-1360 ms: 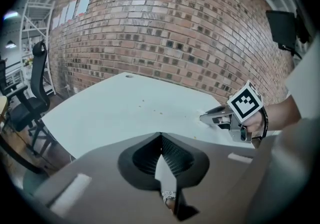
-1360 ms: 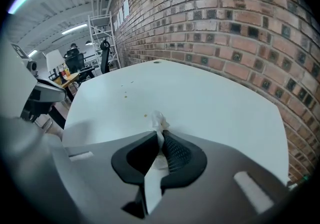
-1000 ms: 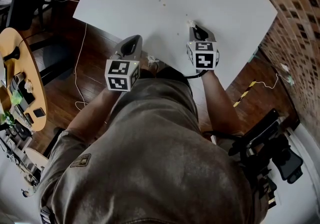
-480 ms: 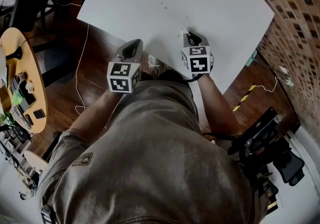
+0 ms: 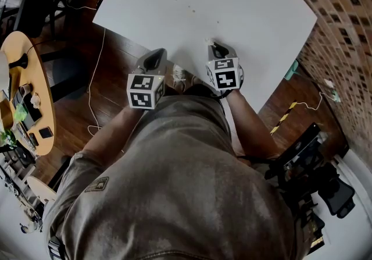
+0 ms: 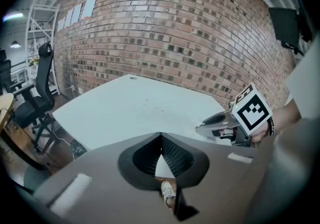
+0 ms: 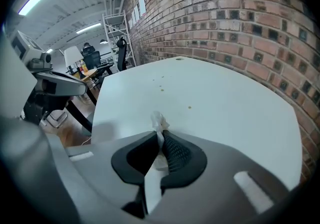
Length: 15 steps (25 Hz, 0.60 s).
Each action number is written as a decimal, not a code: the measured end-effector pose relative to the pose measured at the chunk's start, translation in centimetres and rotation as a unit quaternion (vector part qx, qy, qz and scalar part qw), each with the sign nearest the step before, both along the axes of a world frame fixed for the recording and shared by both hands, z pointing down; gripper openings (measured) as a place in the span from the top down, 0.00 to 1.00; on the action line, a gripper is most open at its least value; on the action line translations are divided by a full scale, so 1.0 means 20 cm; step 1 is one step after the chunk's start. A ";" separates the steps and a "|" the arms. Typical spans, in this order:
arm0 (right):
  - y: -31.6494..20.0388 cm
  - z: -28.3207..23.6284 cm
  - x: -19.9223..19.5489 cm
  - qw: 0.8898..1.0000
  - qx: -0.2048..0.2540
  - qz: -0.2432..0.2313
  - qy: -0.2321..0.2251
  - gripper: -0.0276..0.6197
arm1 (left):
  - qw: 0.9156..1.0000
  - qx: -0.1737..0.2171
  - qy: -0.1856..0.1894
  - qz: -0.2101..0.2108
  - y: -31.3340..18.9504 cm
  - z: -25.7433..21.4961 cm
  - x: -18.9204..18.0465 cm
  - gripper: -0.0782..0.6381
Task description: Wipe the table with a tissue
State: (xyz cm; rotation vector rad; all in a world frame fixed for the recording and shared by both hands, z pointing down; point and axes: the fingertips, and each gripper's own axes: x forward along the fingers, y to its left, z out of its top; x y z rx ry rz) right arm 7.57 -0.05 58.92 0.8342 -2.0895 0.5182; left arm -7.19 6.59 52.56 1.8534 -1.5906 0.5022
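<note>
Brick wall (image 6: 175, 32): curves along the far side of the tabletop and fills the background behind it.

Tabletop (image 5: 232, 3): a large, pale, smooth slab. Both tools are held at its near edge.

Person (image 5: 174, 183): stands at the near edge of the tabletop in a grey-brown shirt, forearms reaching forward with one tool in each hand.

Round wooden side table (image 5: 40, 107): well apart from the tabletop, off its left side, and loaded with small items too small to identify.

Office chair (image 6: 35, 102): dark, on the floor beyond the left end of the tabletop.

Left tongs (image 5: 154, 55): held right at the near edge of the tabletop. The jaws are pressed together at the tips with nothing between them.

Right tongs (image 5: 214, 46): held over the tabletop just inside the near edge, beside the left tongs. The jaws are clamped on the tissue.

Shoe (image 5: 179, 74): pale, on the floor just off the near edge of the tabletop, seen between the two tools.

Tissue (image 7: 159, 120): a small white crumpled wad that sticks out beyond the tips of the right tongs, low over the tabletop near its near edge. Contact with the surface cannot be judged.

Specks (image 5: 189, 9): a few brownish crumbs scattered on the tabletop, farther in than the tissue and apart from it.
</note>
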 end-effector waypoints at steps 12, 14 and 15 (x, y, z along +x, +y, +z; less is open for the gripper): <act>0.14 -0.01 -0.08 1.000 -0.011 -0.026 -0.001 0.90 | 1.000 0.009 -0.005 0.015 0.00 -0.03 0.01 0.89; 0.16 -0.01 -0.07 1.000 -0.013 -0.021 -0.002 0.90 | 1.000 0.009 0.002 0.022 0.00 -0.03 0.02 0.89; 0.16 -0.01 -0.07 1.000 -0.013 -0.017 -0.002 0.90 | 1.000 0.008 0.003 0.026 0.00 -0.03 0.03 0.89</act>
